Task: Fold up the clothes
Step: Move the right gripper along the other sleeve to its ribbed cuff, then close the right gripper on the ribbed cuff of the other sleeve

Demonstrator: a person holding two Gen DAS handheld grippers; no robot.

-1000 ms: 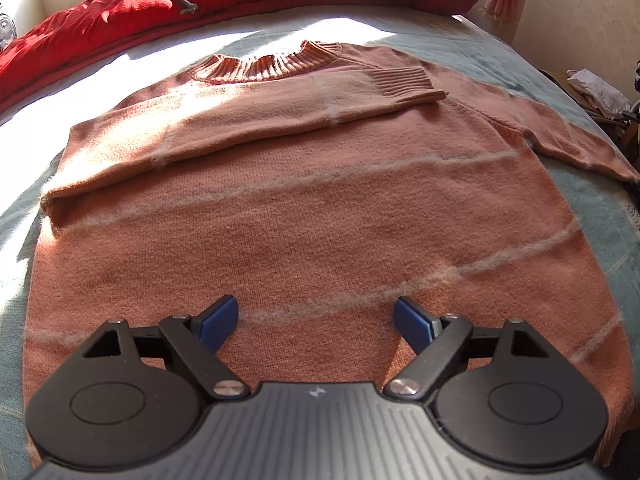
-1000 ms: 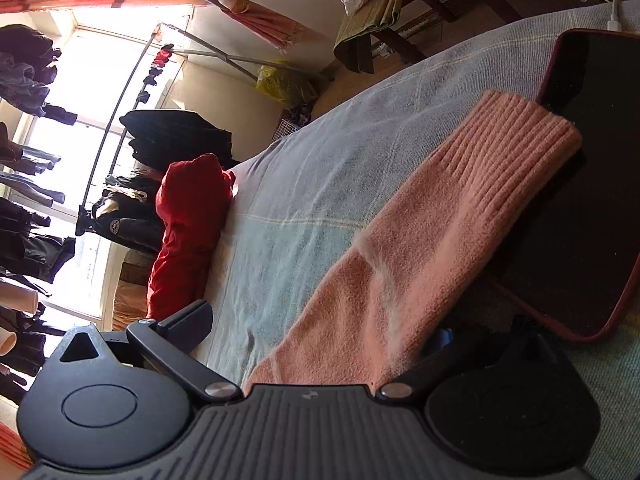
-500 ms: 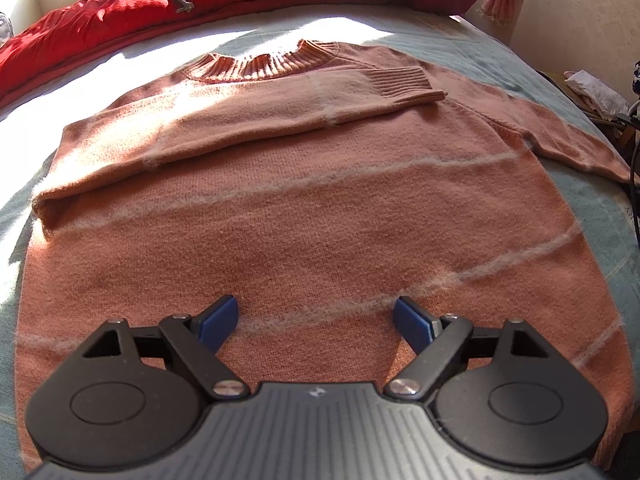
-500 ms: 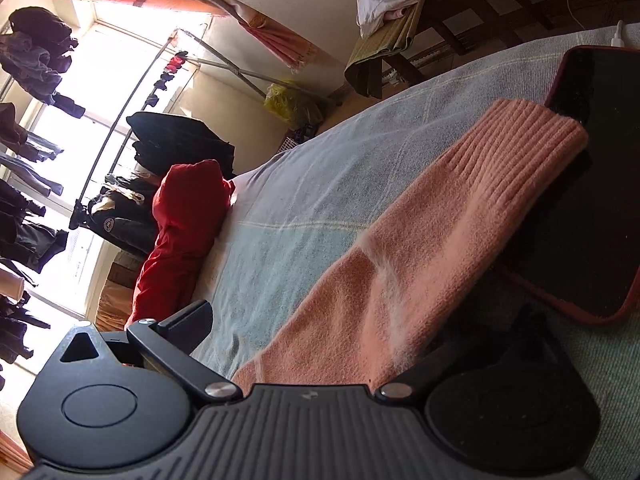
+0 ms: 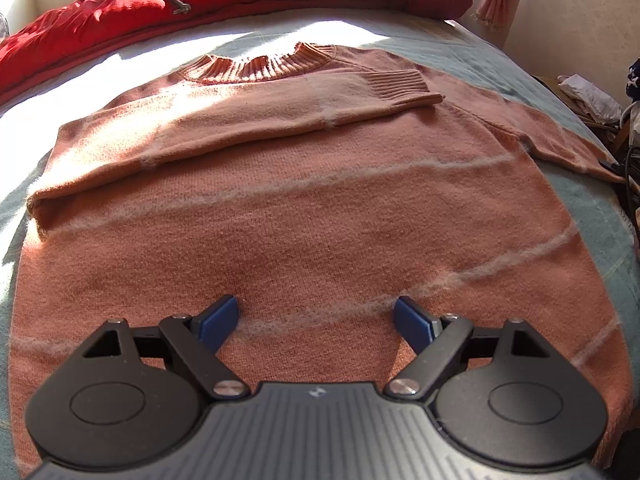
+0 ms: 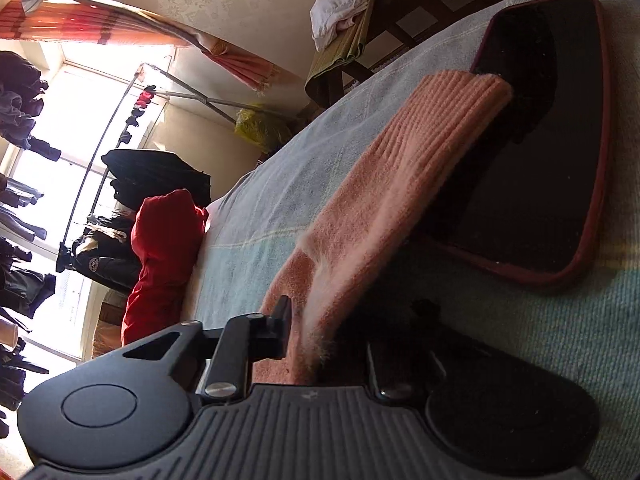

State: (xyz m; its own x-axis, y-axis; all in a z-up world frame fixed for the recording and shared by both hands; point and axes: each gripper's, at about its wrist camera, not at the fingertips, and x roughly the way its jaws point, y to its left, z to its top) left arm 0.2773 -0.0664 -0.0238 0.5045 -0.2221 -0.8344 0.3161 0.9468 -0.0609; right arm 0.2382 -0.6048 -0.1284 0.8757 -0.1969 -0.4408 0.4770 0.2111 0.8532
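My right tool (image 6: 316, 328) has just clamped onto the outstretched sleeve (image 6: 384, 200) of the salmon-pink knitted sweater (image 5: 320, 208) lying flat on the bed (image 5: 580, 208). My left tool (image 5: 316, 320) hovers released over the hem. That sleeve can now fold inward.

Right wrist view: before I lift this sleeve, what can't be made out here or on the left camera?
- Right gripper: its jaws have just closed on the sleeve; one fingertip lies in dark shadow under the fabric.
- Phone: the cuff covers one corner.
- Left wrist view: the sweater hem is hidden behind the open left gripper.
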